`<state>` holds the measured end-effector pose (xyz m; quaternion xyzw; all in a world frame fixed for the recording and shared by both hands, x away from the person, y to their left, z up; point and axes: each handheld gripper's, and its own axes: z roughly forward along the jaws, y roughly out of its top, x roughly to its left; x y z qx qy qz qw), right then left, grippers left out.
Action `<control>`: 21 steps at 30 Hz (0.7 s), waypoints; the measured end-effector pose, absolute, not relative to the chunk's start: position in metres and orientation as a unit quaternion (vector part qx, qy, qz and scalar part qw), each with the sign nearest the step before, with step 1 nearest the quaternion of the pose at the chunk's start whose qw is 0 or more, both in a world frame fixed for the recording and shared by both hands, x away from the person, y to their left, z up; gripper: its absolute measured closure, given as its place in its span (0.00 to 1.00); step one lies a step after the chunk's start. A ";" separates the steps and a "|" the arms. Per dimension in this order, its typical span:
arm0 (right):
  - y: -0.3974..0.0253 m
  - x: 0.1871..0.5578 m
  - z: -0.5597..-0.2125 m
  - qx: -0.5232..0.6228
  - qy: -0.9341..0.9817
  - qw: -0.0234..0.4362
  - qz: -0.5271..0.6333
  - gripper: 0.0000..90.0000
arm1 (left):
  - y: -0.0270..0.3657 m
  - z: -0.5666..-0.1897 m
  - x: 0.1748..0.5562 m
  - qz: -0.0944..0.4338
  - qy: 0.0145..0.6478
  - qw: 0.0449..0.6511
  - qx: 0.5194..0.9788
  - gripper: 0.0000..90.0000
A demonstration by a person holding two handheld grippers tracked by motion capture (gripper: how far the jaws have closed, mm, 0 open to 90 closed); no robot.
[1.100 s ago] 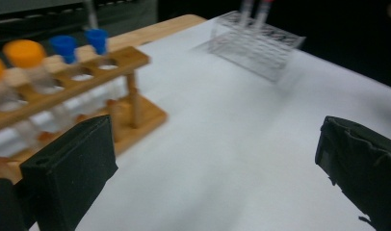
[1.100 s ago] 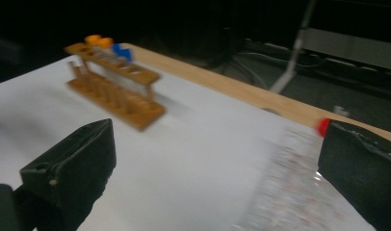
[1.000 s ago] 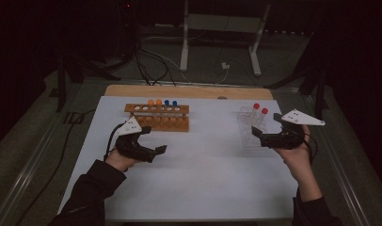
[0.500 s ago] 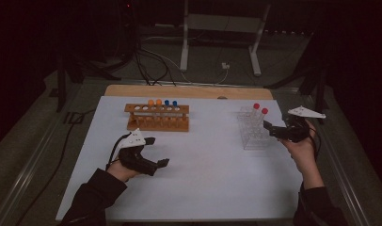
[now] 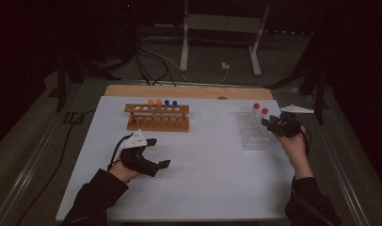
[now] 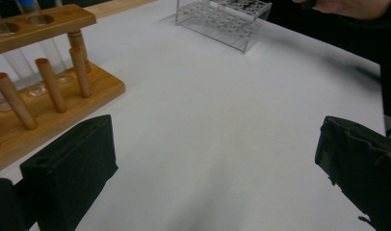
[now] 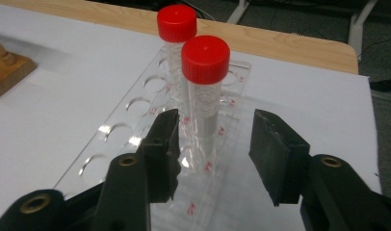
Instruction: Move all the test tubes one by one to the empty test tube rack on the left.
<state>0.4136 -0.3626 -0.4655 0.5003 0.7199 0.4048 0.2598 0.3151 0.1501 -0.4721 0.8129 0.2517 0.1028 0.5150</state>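
A white sheet [image 5: 217, 160] covers most of the table, with a strip of the wooden tabletop [image 5: 179, 91] bare along its far edge. On the far left part of the sheet stands a wooden test-tube rack [image 5: 157, 117], holding two orange-capped tubes [image 5: 154, 103] and two blue-capped tubes [image 5: 171, 103] side by side in its back row. In the left gripper view the near end of this rack sits at the left, its upright dowels [image 6: 49, 84] and clear tube bottoms showing.

Well apart from it, on the right side of the sheet, stands a clear acrylic tube rack [image 5: 252, 129] with rows of round holes. Two red-capped tubes [image 7: 203, 91] stand upright in it, one just behind the other.

The left gripper [image 5: 154, 153] hangs low over bare sheet in front of the wooden rack, held in the person's left hand [image 5: 121, 169]. Its jaws are spread wide with nothing between them but the sheet.

The right gripper [image 5: 269, 123], held in the right hand [image 5: 295, 146], is at the right side of the acrylic rack. In the right gripper view its jaws are parted on either side of the nearer red-capped tube, which stands between them at mid-height; the left jaw is close to the tube wall and the right jaw is clear of it, so the tube is not gripped.
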 end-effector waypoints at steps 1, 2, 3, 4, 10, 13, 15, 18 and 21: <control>-0.362 0.416 -0.466 0.499 0.721 0.256 0.407 0.63 | 0.150 -0.472 0.315 0.104 0.252 0.515 0.813 0.02; -0.361 0.418 -0.467 0.499 0.722 0.255 0.406 0.64 | 0.150 -0.472 0.315 0.105 0.252 0.514 0.813 0.02; -0.359 0.420 -0.467 0.499 0.723 0.256 0.404 0.67 | 0.150 -0.472 0.315 0.103 0.252 0.515 0.813 0.02; -0.358 0.421 -0.468 0.498 0.726 0.253 0.402 0.68 | 0.151 -0.473 0.315 0.103 0.253 0.515 0.812 0.02; -0.352 0.428 -0.468 0.498 0.733 0.254 0.389 0.82 | 0.152 -0.474 0.317 0.103 0.255 0.514 0.813 0.02; -0.350 0.428 -0.467 0.497 0.734 0.257 0.384 0.83 | 0.152 -0.475 0.317 0.101 0.256 0.514 0.813 0.02; -0.351 0.427 -0.464 0.496 0.734 0.257 0.386 0.83 | 0.152 -0.475 0.317 0.101 0.255 0.513 0.813 0.02; -0.352 0.424 -0.455 0.492 0.732 0.262 0.392 0.83 | 0.152 -0.474 0.317 0.100 0.254 0.515 0.812 0.02; -0.353 0.419 -0.442 0.484 0.730 0.273 0.398 0.83 | 0.153 -0.473 0.317 0.096 0.255 0.517 0.812 0.02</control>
